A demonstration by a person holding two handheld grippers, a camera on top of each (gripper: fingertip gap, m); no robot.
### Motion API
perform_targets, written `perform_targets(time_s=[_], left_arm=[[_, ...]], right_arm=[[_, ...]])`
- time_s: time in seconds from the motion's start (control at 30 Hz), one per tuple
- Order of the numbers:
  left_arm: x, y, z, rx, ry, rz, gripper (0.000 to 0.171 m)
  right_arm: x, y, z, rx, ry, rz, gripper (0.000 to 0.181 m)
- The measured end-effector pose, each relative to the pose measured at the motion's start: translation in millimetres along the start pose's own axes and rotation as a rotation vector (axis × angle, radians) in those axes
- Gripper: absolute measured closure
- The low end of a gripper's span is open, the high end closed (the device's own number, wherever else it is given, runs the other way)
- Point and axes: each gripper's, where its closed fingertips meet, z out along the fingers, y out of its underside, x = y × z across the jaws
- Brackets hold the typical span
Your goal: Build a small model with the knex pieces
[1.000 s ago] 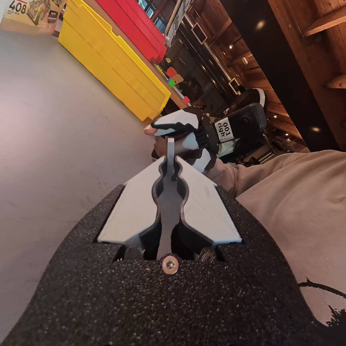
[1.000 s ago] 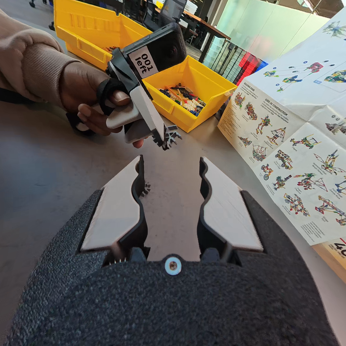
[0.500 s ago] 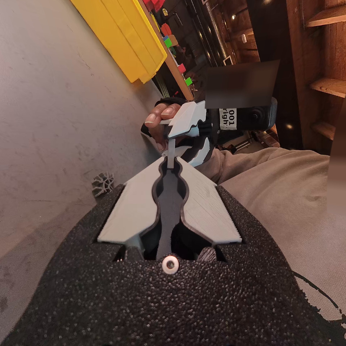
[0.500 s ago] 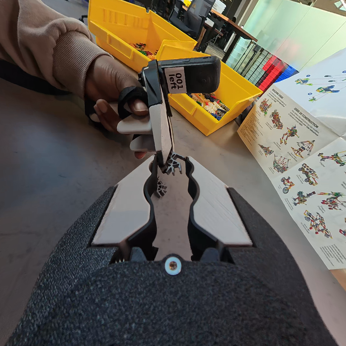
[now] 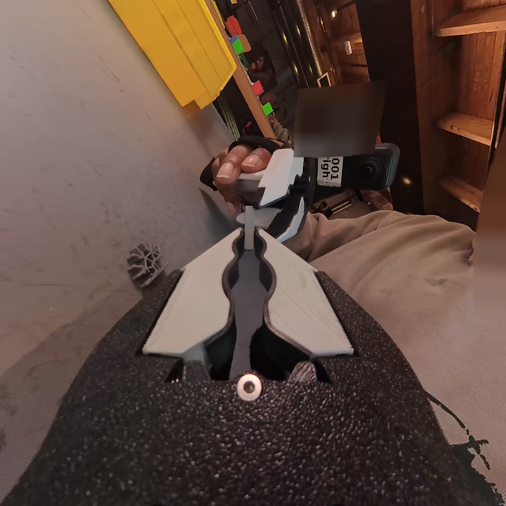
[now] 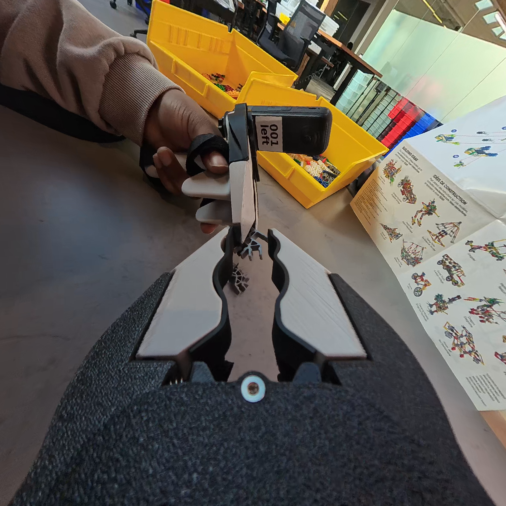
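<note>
A white sticker [image 6: 269, 133] with black printed characters sat on the side of a black camera [image 6: 301, 134] in the right wrist view. A like sticker [image 5: 330, 171], partly covered, was on the black camera [image 5: 368, 171] in the left wrist view. A folded paper sheet [image 6: 438, 246] carried printed headings and small captions beside coloured model pictures.

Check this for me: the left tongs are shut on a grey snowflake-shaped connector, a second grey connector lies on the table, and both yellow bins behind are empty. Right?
Not quite. The yellow bins are not empty: the right wrist view shows small colourful pieces in both. The rest holds: the left tongs are shut on a grey connector, and a second grey connector lies on the table.
</note>
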Motion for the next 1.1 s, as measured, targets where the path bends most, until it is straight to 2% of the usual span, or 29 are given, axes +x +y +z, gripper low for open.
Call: perform_targets(time_s=[0.13,0.33,0.67,0.87,1.07,1.1], left_arm=[[1,-4,-3,0.019,0.014,-0.013,0.166],[-1,-8,-8,0.037,0.0,-0.003,0.166],[-3,-15,-14,0.082,0.007,-0.021,0.166],[2,-15,-13,0.09,0.048,-0.043,0.166],[2,-11,-10,0.072,0.067,-0.063,0.166],[2,-10,-10,0.068,0.067,-0.063,0.166]], right_arm=[[-4,0,-1,0.0,-0.022,-0.002,0.173],[1,2,-3,-0.001,-0.005,0.016,0.176],[12,6,-2,-0.026,0.066,0.022,0.138],[15,2,-5,0.001,0.072,0.033,0.149],[6,5,2,-0.019,0.041,0.014,0.153],[7,6,2,-0.021,0.053,0.007,0.159]])
